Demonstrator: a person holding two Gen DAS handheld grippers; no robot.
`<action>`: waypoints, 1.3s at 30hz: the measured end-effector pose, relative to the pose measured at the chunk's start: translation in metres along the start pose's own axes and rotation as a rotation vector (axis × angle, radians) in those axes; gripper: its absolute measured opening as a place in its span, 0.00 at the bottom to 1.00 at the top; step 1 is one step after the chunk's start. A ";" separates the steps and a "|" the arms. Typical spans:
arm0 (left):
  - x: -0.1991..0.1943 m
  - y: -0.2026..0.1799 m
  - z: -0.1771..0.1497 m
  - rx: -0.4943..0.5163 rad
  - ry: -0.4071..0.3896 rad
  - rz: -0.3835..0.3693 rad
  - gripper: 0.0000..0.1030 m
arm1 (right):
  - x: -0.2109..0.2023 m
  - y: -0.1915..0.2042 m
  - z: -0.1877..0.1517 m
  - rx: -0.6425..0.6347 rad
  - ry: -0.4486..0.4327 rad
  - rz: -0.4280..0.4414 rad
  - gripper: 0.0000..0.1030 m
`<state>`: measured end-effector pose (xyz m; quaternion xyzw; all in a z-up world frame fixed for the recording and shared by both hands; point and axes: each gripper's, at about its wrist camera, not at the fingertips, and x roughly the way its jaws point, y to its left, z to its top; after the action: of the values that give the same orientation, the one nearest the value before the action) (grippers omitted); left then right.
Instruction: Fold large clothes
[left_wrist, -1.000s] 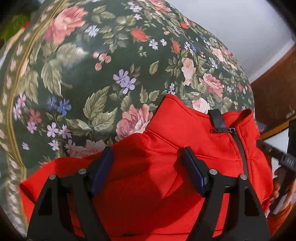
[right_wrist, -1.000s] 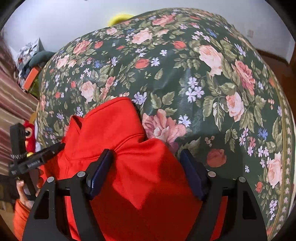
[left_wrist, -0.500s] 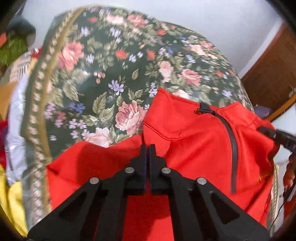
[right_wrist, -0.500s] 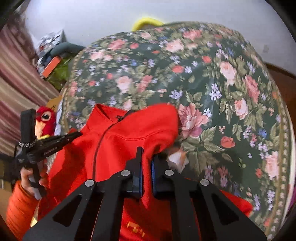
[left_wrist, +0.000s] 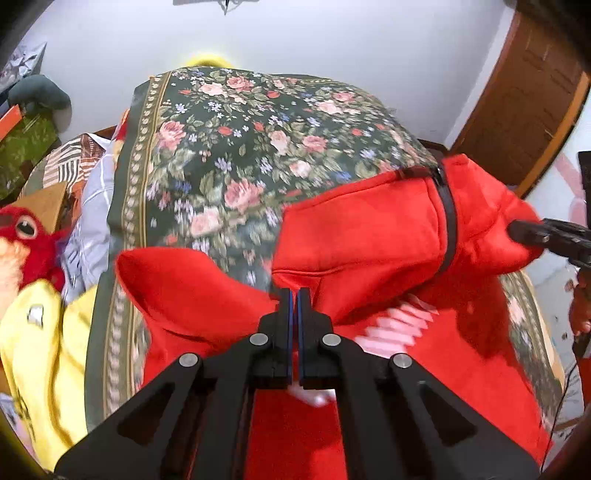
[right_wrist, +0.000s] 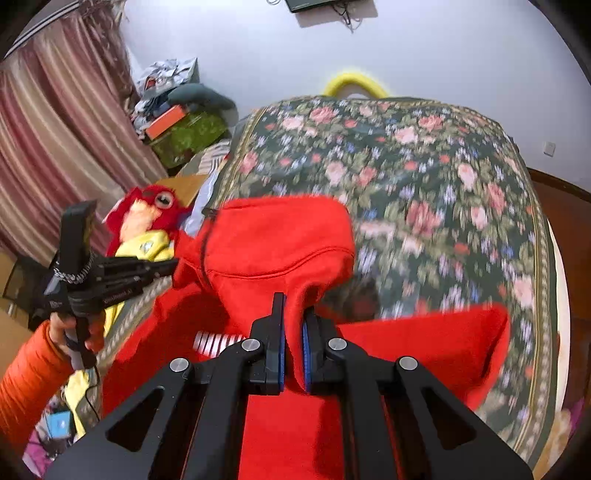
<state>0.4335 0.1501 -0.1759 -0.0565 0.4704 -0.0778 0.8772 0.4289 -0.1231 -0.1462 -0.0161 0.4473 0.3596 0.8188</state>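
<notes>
A red zip-neck sweatshirt (left_wrist: 369, 229) lies on a floral bedspread (left_wrist: 258, 140), its upper part lifted off the bed. My left gripper (left_wrist: 294, 295) is shut on one shoulder of the sweatshirt. My right gripper (right_wrist: 293, 306) is shut on the other shoulder of the sweatshirt (right_wrist: 280, 240). The collar with its black zip (left_wrist: 448, 218) hangs between the two grips. White print shows on the chest beneath. Each gripper shows in the other's view, the right one (left_wrist: 546, 236) and the left one (right_wrist: 110, 277).
A red plush toy (right_wrist: 151, 210) and yellow cloth (left_wrist: 40, 350) lie at the bed's left edge. Boxes and bags (right_wrist: 177, 122) are piled by a striped curtain (right_wrist: 62, 136). A wooden door (left_wrist: 524, 96) stands on the right. The bedspread (right_wrist: 424, 177) stretches beyond the sweatshirt.
Both grippers went from open over the shoulders to shut on the fabric. They have since lifted and pulled back, raising the sweatshirt's top off the bedspread.
</notes>
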 end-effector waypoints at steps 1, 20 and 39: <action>-0.005 -0.002 -0.009 -0.005 0.002 -0.001 0.00 | 0.000 0.003 -0.011 0.009 0.016 0.005 0.06; -0.014 -0.022 -0.158 -0.079 0.135 0.002 0.00 | 0.012 0.007 -0.129 0.051 0.141 -0.126 0.10; -0.065 -0.050 -0.098 0.003 -0.002 0.047 0.48 | -0.052 0.026 -0.100 0.090 -0.011 -0.107 0.52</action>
<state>0.3121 0.1110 -0.1678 -0.0442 0.4706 -0.0580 0.8793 0.3236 -0.1681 -0.1598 -0.0012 0.4571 0.2947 0.8392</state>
